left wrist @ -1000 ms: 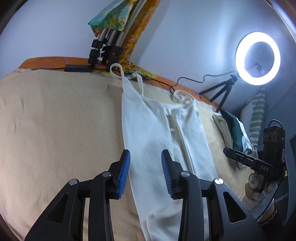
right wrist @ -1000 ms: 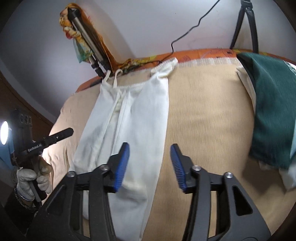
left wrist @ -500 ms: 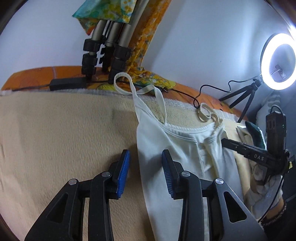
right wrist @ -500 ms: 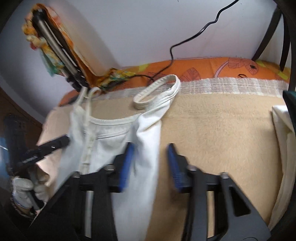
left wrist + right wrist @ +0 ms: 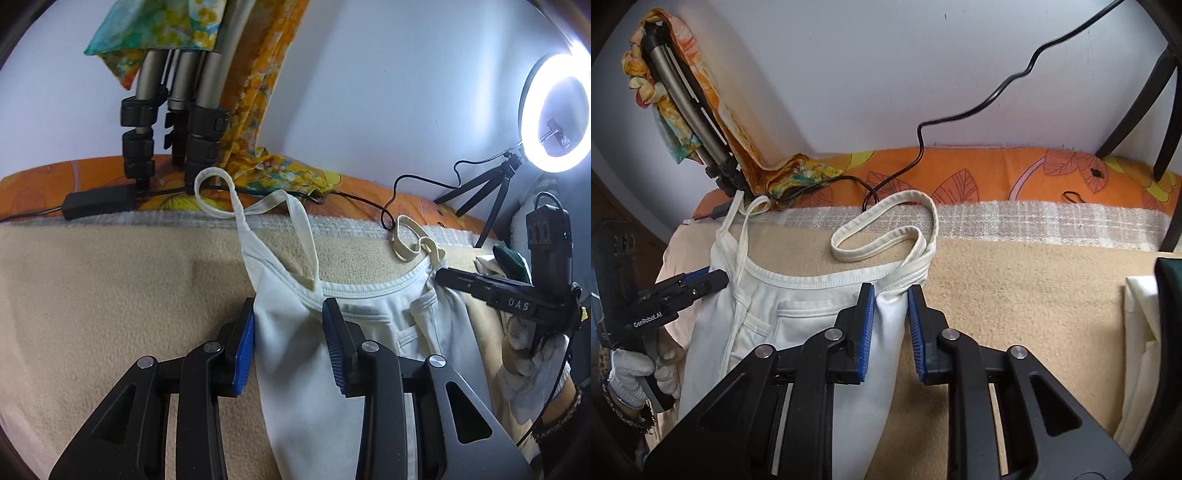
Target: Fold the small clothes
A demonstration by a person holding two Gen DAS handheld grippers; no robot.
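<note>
A white strappy top lies flat on a beige blanket, folded lengthways, straps toward the wall. My left gripper is open, its blue pads either side of the top's left shoulder corner, just below the strap. My right gripper is open but narrower, its pads either side of the top's right shoulder corner, below the looped strap. Each gripper shows in the other's view, the right one and the left one, both low at the neckline.
A tripod draped in flowered cloth stands at the wall with a black power brick and cables. A lit ring light stands at the right. Folded green and white clothes lie at the right. An orange sheet borders the blanket.
Both grippers moved up along the top from its lower part to the shoulder corners. The right gripper's jaws have narrowed around the fabric.
</note>
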